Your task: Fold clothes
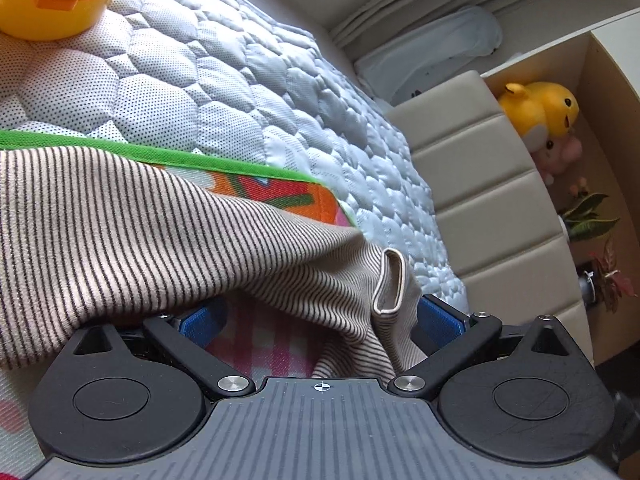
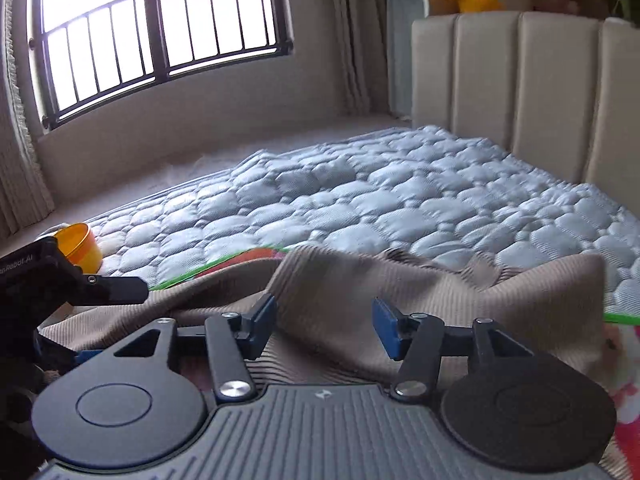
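garment: beige dark-striped ribbed knit top [image 1: 120,216], rumpled on quilted grey mattress [image 2: 360,200]
left gripper [image 1: 320,320]: jaws wide, cloth draped between, unpinched
right gripper [image 2: 324,322]: half-open, empty
risk: draped cloth snags left fingers, drags fold crooked

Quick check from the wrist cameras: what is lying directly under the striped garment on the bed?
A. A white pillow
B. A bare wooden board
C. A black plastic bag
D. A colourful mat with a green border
D: the striped garment lies on a colourful mat whose green border shows along its edge on the quilted mattress.
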`<move>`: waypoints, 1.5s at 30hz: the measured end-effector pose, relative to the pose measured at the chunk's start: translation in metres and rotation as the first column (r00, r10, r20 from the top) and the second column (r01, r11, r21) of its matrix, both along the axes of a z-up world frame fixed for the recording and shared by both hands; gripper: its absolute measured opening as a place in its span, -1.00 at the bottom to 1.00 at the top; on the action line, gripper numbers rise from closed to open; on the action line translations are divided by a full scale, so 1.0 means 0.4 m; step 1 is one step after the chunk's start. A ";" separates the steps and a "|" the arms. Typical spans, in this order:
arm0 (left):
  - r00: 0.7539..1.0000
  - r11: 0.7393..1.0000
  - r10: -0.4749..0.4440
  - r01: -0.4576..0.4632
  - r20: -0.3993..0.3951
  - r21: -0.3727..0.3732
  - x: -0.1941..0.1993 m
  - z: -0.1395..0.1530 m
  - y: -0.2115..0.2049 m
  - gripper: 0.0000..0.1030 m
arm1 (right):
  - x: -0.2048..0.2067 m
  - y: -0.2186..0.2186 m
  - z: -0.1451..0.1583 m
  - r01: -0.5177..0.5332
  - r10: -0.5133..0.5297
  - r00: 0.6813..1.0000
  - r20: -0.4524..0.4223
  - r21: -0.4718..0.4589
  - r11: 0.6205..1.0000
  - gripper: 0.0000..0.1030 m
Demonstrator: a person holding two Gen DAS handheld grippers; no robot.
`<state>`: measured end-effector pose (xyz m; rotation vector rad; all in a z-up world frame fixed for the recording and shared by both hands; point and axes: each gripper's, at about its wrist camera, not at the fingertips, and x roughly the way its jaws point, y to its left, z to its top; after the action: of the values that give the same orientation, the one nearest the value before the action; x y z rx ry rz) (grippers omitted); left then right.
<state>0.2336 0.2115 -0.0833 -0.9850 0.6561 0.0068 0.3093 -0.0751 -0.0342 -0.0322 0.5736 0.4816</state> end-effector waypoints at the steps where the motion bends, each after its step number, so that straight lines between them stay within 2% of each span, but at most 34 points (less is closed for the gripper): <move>1: 1.000 1.000 -0.002 0.002 0.000 0.000 0.000 0.001 -0.001 1.00 | -0.007 -0.029 0.007 0.036 -0.035 0.999 0.029 -0.009 0.999 0.10; 4: 1.000 1.000 -0.016 0.016 0.004 0.010 -0.002 0.005 -0.012 1.00 | 0.034 -0.125 -0.018 0.178 -0.176 0.983 0.043 -0.050 0.983 0.12; 6: 0.999 0.999 -0.036 0.036 0.011 0.028 -0.001 0.008 -0.026 1.00 | 0.080 -0.187 -0.069 0.242 -0.245 0.969 -0.034 -0.072 0.968 0.12; 7: 0.999 0.998 -0.049 0.049 0.013 0.039 0.001 0.008 -0.035 1.00 | 0.103 -0.224 -0.105 0.277 -0.284 0.953 -0.100 -0.083 0.957 0.08; 10: 0.996 0.992 -0.087 0.086 0.002 0.091 0.011 0.006 -0.063 1.00 | 0.096 -0.276 -0.131 0.308 -0.313 0.944 -0.104 -0.064 0.949 -0.13; 11: 0.995 0.989 -0.097 0.097 -0.003 0.110 0.015 0.004 -0.072 1.00 | 0.094 -0.292 -0.138 0.317 -0.322 0.941 -0.104 -0.060 0.946 -0.13; 15: 0.993 0.978 -0.118 0.120 -0.019 0.172 0.021 -0.001 -0.095 1.00 | 0.045 -0.262 -0.111 0.335 -0.349 0.935 -0.065 -0.163 0.928 -0.10; 18: 0.991 0.962 -0.134 0.136 -0.023 0.238 0.012 0.005 -0.115 1.00 | -0.043 -0.277 -0.059 0.331 -0.333 0.935 -0.124 -0.036 0.943 0.03; 20: 0.986 0.923 -0.153 0.165 -0.060 0.349 -0.009 0.029 -0.140 1.00 | -0.119 -0.289 -0.029 0.319 -0.311 0.940 -0.142 0.043 0.947 0.19; 21: 0.983 0.895 -0.173 0.185 -0.064 0.406 -0.029 0.052 -0.152 1.00 | -0.155 -0.292 -0.026 0.310 -0.300 0.944 -0.133 0.057 0.949 0.29; 23: 0.969 0.824 -0.243 0.235 -0.052 0.516 -0.082 0.109 -0.169 1.00 | -0.214 -0.292 -0.028 0.294 -0.285 0.951 -0.120 0.063 0.954 0.37; 24: 0.959 0.777 -0.280 0.256 -0.049 0.575 -0.112 0.136 -0.176 1.00 | -0.216 -0.287 -0.032 0.292 -0.283 0.950 -0.128 0.055 0.955 0.37; 25: 0.946 0.709 -0.320 0.272 -0.048 0.651 -0.150 0.160 -0.176 1.00 | -0.219 -0.282 -0.036 0.290 -0.281 0.950 -0.136 0.047 0.956 0.37; 27: 0.928 0.540 -0.365 0.281 -0.081 0.793 -0.224 0.182 -0.164 1.00 | -0.223 -0.273 -0.045 0.284 -0.276 0.949 -0.152 0.034 0.958 0.37; 30: 0.931 0.298 -0.317 0.280 -0.182 0.913 -0.299 0.163 -0.114 1.00 | -0.220 -0.262 -0.048 0.258 -0.247 0.957 -0.154 0.053 0.965 0.40; 32: 0.935 0.187 -0.258 0.294 -0.242 0.937 -0.313 0.135 -0.074 1.00 | -0.217 -0.257 -0.058 0.246 -0.235 0.957 -0.169 0.045 0.968 0.41; 34: 0.932 0.087 -0.238 0.302 -0.275 0.949 -0.307 0.109 -0.053 0.98 | -0.213 -0.254 -0.068 0.246 -0.237 0.955 -0.180 0.030 0.969 0.41; 35: 0.925 0.038 -0.244 0.310 -0.292 0.950 -0.299 0.095 -0.049 0.98 | -0.211 -0.255 -0.070 0.250 -0.241 0.953 -0.184 0.026 0.968 0.41; 36: 0.908 -0.005 -0.272 0.330 -0.318 0.944 -0.285 0.081 -0.054 0.98 | -0.209 -0.258 -0.074 0.257 -0.248 0.950 -0.189 0.025 0.966 0.41; 39: 0.850 -0.118 -0.336 0.389 -0.405 0.914 -0.230 0.041 -0.076 0.91 | -0.196 -0.268 -0.089 0.283 -0.273 0.939 -0.207 0.019 0.959 0.43; 40: 0.851 -0.143 -0.321 0.391 -0.416 0.909 -0.205 0.034 -0.076 0.85 | -0.192 -0.272 -0.094 0.293 -0.283 0.935 -0.213 0.015 0.956 0.43; 42: 0.921 -0.141 -0.181 0.324 -0.346 0.936 -0.139 0.049 -0.043 0.81 | -0.185 -0.283 -0.102 0.307 -0.295 0.928 -0.228 0.018 0.951 0.43; 43: 0.950 -0.116 -0.098 0.284 -0.295 0.952 -0.105 0.065 -0.018 0.84 | -0.181 -0.286 -0.105 0.312 -0.299 0.925 -0.233 0.019 0.950 0.43; 44: 0.975 -0.017 0.012 0.224 -0.224 0.974 -0.074 0.102 0.031 0.84 | -0.177 -0.289 -0.108 0.317 -0.303 0.923 -0.237 0.020 0.948 0.43; 45: 0.980 0.103 0.109 0.155 -0.166 0.983 -0.057 0.142 0.086 0.84 | -0.174 -0.289 -0.110 0.317 -0.304 0.922 -0.239 0.019 0.948 0.44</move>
<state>0.2108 0.2458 -0.0266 0.4545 0.6528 0.5024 0.2398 -0.1907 -0.0783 0.1710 0.7804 0.1915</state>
